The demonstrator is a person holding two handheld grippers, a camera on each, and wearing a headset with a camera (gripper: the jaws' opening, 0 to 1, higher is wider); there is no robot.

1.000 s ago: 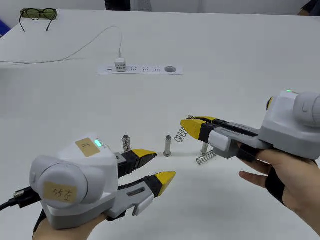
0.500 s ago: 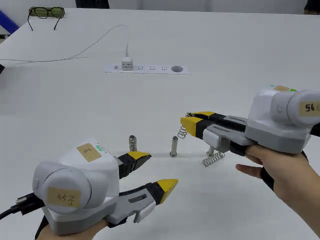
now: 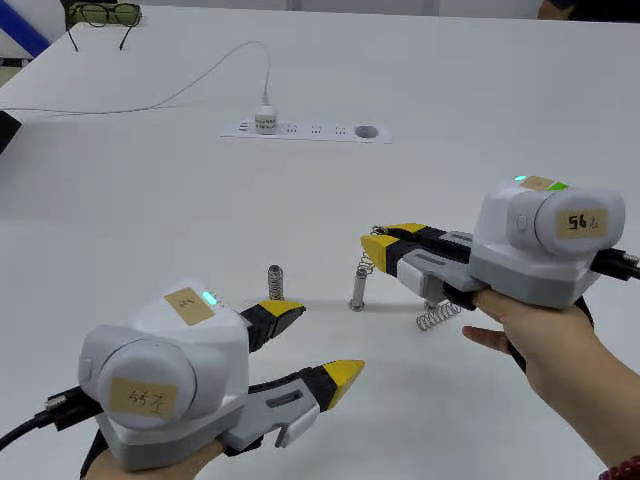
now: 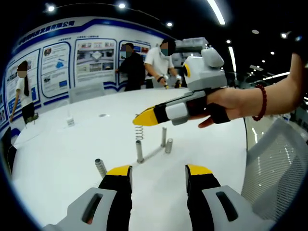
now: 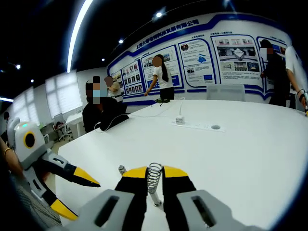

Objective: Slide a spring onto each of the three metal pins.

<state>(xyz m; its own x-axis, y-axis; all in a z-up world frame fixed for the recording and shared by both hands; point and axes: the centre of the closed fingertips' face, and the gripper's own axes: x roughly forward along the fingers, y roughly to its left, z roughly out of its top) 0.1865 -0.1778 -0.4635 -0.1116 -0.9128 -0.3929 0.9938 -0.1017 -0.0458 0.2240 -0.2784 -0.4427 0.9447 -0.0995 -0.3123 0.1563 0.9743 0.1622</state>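
Left of centre stands a pin that wears a spring. A bare metal pin stands in the middle. My right gripper is shut on a spring, which hangs upright just above that bare pin. A loose spring lies on the table under the right gripper. Another pin stands farther back. My left gripper is open with nothing in it, low and near me, short of the pins.
A white power strip with a plug and cable lies at the back of the white table. Glasses rest at the far left corner. Several people stand beyond the table.
The right gripper with its spring has come closer to the middle pin, so the spring now hangs over it. The left gripper has stayed open in place. The head camera has shifted.
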